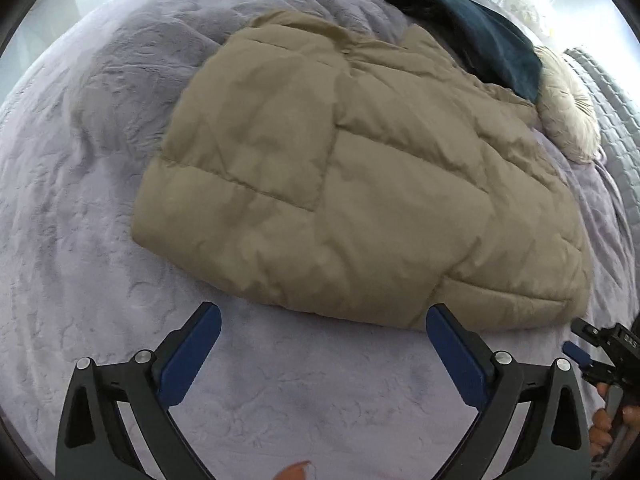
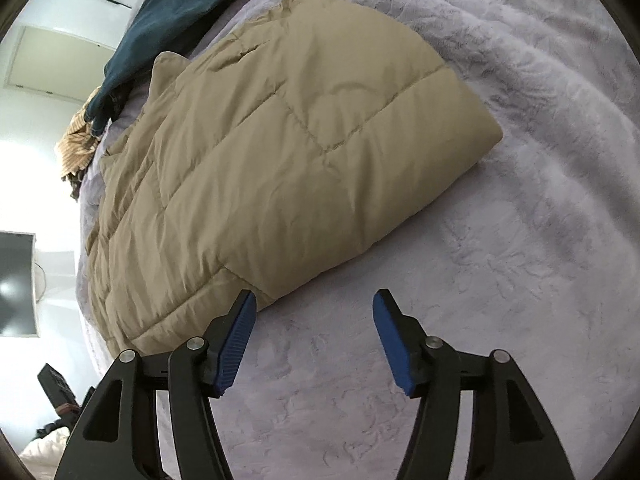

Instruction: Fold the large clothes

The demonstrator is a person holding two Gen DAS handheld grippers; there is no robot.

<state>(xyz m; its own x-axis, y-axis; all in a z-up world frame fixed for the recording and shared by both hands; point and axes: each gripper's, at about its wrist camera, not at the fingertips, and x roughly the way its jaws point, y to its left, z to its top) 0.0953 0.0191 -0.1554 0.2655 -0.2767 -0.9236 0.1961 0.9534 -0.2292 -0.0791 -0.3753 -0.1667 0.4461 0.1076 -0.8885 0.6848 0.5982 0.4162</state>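
Note:
A tan quilted puffer jacket [image 1: 352, 184] lies folded into a thick rectangle on a lilac plush bedspread [image 1: 80, 240]. In the left wrist view my left gripper [image 1: 322, 320] stands wide open just short of the jacket's near edge, with only bedspread between its blue pads. In the right wrist view the same jacket [image 2: 272, 152] stretches from the centre toward the left. My right gripper [image 2: 314, 306] is open over bare bedspread [image 2: 520, 240], its left pad close to the jacket's near corner and holding nothing. The right gripper [image 1: 592, 344] also shows at the right edge of the left wrist view.
A dark teal garment [image 1: 488, 40] lies beyond the jacket, with a pale fluffy cushion [image 1: 568, 108] beside it. A tan striped cloth [image 2: 78, 148] hangs at the bed's left edge. A dark screen [image 2: 16, 284] stands on the wall off the bed.

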